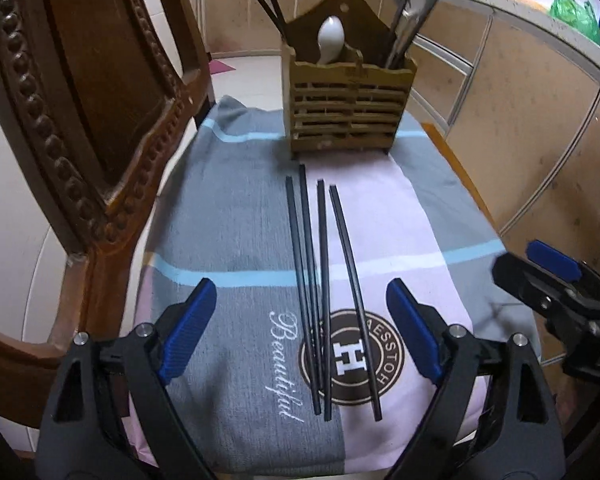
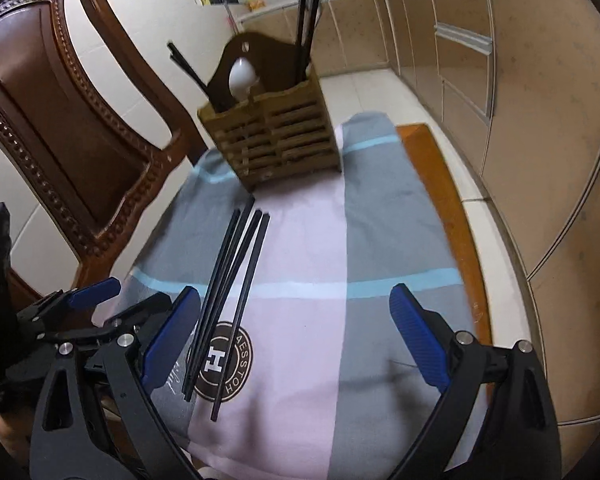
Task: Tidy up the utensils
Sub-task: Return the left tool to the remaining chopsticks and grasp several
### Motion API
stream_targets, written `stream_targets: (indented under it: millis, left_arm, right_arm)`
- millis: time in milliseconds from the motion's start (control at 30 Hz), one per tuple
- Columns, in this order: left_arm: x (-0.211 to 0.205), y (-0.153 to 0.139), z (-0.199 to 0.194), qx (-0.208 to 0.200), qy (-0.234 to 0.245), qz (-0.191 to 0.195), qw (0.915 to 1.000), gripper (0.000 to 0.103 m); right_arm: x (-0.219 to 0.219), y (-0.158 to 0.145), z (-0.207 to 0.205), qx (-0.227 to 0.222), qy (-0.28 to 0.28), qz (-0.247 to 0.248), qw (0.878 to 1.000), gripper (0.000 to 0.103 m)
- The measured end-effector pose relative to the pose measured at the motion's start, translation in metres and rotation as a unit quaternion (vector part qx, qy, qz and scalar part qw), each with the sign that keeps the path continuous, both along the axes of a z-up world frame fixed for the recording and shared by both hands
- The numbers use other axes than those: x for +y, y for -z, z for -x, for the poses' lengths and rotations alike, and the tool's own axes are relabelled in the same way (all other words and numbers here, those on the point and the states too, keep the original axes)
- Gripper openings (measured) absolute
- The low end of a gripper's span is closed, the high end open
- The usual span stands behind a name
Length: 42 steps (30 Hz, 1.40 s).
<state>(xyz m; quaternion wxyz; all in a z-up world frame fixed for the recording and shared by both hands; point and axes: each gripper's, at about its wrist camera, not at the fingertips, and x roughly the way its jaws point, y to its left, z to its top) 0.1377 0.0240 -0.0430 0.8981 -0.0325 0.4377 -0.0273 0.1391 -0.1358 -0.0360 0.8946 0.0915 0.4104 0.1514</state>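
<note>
left claw point(image 1: 300, 330): standing wide open, holding nothing, hovering low over the near ends of the chopsticks point(image 1: 320, 280); its blue pads point(image 1: 188, 332) are sitting on either side of the bundle, apart from it.
right claw point(image 2: 296, 340): also spread wide and empty, hanging over the cloth point(image 2: 300, 380) just to the right of the chopsticks, none of them between its fingers.
chopsticks: four black ones are lying loose on the cloth, roughly side by side, far tips pointing at the holder point(image 1: 348, 108) and stopping just short of its base.
holder: standing upright at the far end of the cloth, already carrying a white spoon point(image 1: 330, 38), a pair of black chopsticks on its left side and several dark and metal utensils point(image 1: 408, 24) on its right.
done: part of the set is looking sorted into the holder.
left: the four chopsticks are still waiting to be picked up and dropped in; neither claw is gripping any yet.
next: the left claw seems best placed to be closing on one.
</note>
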Motion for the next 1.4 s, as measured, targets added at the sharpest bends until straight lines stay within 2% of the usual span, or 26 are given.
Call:
stream_targets:
  millis: [100,333,533,600,667,767,1067,1233,1333,1400]
  left_arm:
    - [0.001,-0.003,0.0,-0.004,-0.002,0.004,1.0,0.086]
    - [0.002,-0.003,0.0,0.003,0.002,0.005,1.0,0.086]
    - [0.009,0.002,-0.005,0.013,-0.006,0.014,0.9998,0.084]
    - [0.01,0.009,-0.014,0.025,-0.005,0.016,0.9995,0.071]
    - [0.011,0.016,-0.029,0.042,-0.009,0.018,0.9989,0.061]
    - [0.009,0.026,-0.065,0.062,-0.006,0.0,0.9981,0.052]
    - [0.013,0.049,-0.15,0.102,-0.016,0.019,0.9945,0.034]
    - [0.018,0.068,-0.178,0.13,-0.019,0.021,0.9911,0.031]
    - [0.016,0.067,-0.185,0.129,-0.017,0.008,0.9915,0.03]
    - [0.017,0.066,-0.189,0.13,-0.023,0.004,0.9913,0.019]
  right_arm:
    - [-0.008,-0.004,0.0,-0.006,0.01,0.01,1.0,0.094]
    - [-0.01,0.009,-0.002,0.013,0.006,0.037,0.999,0.094]
    - [-0.009,0.01,-0.002,0.016,0.003,0.039,0.999,0.093]
    - [-0.008,0.011,-0.003,0.018,0.0,0.039,0.999,0.094]
    - [-0.005,0.013,-0.005,0.02,-0.004,0.04,0.999,0.093]
    - [0.001,0.014,-0.01,0.02,-0.009,0.045,0.999,0.093]
    - [0.019,0.034,-0.032,0.049,-0.036,0.054,0.997,0.093]
    - [0.025,0.035,-0.039,0.051,-0.042,0.053,0.996,0.093]
    - [0.027,0.038,-0.045,0.053,-0.042,0.055,0.996,0.093]
    - [0.027,0.04,-0.048,0.057,-0.04,0.055,0.996,0.093]
